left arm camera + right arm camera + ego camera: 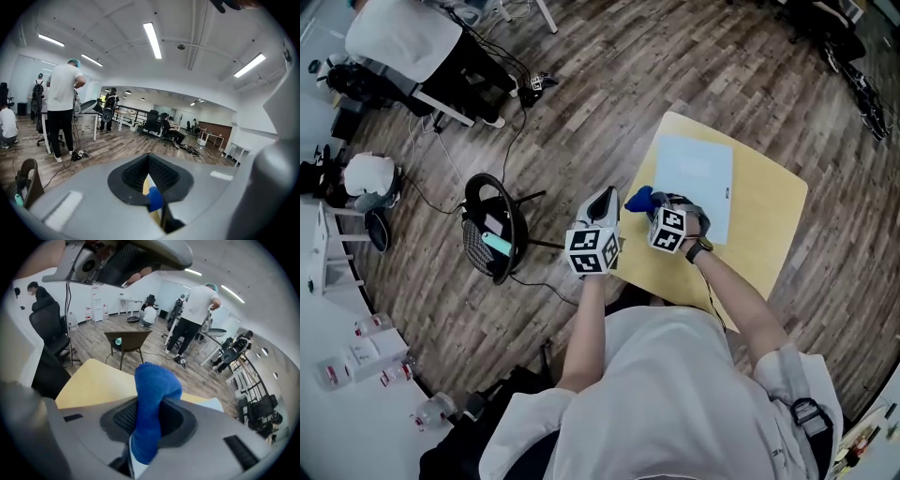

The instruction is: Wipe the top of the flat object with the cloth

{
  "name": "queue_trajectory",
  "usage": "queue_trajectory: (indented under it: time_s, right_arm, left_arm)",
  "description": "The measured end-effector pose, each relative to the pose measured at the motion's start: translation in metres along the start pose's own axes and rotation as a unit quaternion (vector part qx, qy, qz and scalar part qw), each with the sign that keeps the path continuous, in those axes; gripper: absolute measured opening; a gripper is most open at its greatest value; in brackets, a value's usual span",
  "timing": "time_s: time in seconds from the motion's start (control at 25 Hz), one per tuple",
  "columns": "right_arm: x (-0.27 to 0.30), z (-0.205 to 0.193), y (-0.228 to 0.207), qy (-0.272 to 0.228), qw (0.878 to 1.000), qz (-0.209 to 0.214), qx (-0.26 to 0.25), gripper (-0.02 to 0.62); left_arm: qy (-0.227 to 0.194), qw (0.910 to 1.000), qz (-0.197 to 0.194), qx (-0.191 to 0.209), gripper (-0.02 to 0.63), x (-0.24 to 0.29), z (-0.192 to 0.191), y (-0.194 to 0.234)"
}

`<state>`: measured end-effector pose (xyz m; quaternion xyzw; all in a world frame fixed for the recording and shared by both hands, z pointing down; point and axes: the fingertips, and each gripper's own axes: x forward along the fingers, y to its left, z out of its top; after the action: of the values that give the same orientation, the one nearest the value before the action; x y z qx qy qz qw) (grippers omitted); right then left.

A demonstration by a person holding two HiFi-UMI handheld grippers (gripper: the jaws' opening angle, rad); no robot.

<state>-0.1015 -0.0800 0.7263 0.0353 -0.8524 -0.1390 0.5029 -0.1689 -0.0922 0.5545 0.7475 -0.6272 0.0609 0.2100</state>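
1. At the near left edge of the bench point(769, 220), closest to the person, the left hand-held gripper point(606, 197) has its jaws drawn together on nothing. In its own view only a slit of yellow and a speck of blue show past them.
2. Just to its right, the right hand-held gripper point(658, 202) is clamped on the blue cloth point(638, 198), whose free end sticks out beyond the jaws. Whether the cloth touches anything below cannot be told.
3. Beyond the cloth and slightly to its right lies the flat object point(694, 173) — a pale sheet flat on the bench, its long axis running away from the person, its near left edge just beside the cloth.
4. The right side is both nearer and loaded, so the wipe likely calls for a short drop forward and right — then strokes along that far-running axis.
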Motion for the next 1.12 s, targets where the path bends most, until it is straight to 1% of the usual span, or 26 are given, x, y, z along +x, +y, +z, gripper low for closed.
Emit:
queue_trajectory:
  time_s: [0.12, 0.28, 0.36, 0.48, 0.6, 0.68, 0.84, 0.96, 1.12]
  right_arm:
    - [0.015, 0.002, 0.011, 0.009, 1.000, 0.009, -0.021, 0.094]
    - [0.006, -0.024, 0.008, 0.016, 1.000, -0.009, -0.003, 0.094]
    - [-0.006, -0.047, 0.005, 0.028, 0.999, -0.022, 0.013, 0.094]
    - [-0.025, -0.094, 0.002, 0.060, 0.997, -0.043, 0.036, 0.094]
    - [-0.045, -0.142, 0.001, 0.106, 0.992, -0.064, 0.027, 0.094]
    - [-0.059, -0.170, -0.001, 0.132, 0.988, -0.076, 0.034, 0.094]
    - [-0.081, -0.213, -0.001, 0.155, 0.979, -0.092, 0.099, 0.094]
    - [-0.085, -0.222, 0.000, 0.152, 0.973, -0.102, 0.138, 0.094]
    - [-0.086, -0.211, -0.006, 0.152, 0.972, -0.098, 0.147, 0.095]
  left_arm:
    - [0.002, 1.0000, 0.007, -0.001, 0.009, -0.006, -0.004, 0.007]
    - [0.004, 1.0000, -0.005, 0.005, 0.009, -0.001, -0.004, 0.001]
    - [0.006, 0.9998, -0.019, 0.009, 0.009, 0.007, -0.004, -0.008]
    - [0.011, 0.9986, -0.048, 0.018, 0.009, 0.021, -0.004, -0.031]
    - [0.015, 0.9964, -0.078, 0.029, 0.009, 0.032, -0.005, -0.057]
    - [0.018, 0.9947, -0.095, 0.035, 0.009, 0.037, -0.005, -0.071]
    - [0.022, 0.9920, -0.116, 0.044, 0.009, 0.043, -0.006, -0.092]
    - [0.023, 0.9911, -0.122, 0.049, 0.009, 0.044, -0.006, -0.098]
    - [0.021, 0.9919, -0.116, 0.047, 0.009, 0.041, -0.004, -0.093]
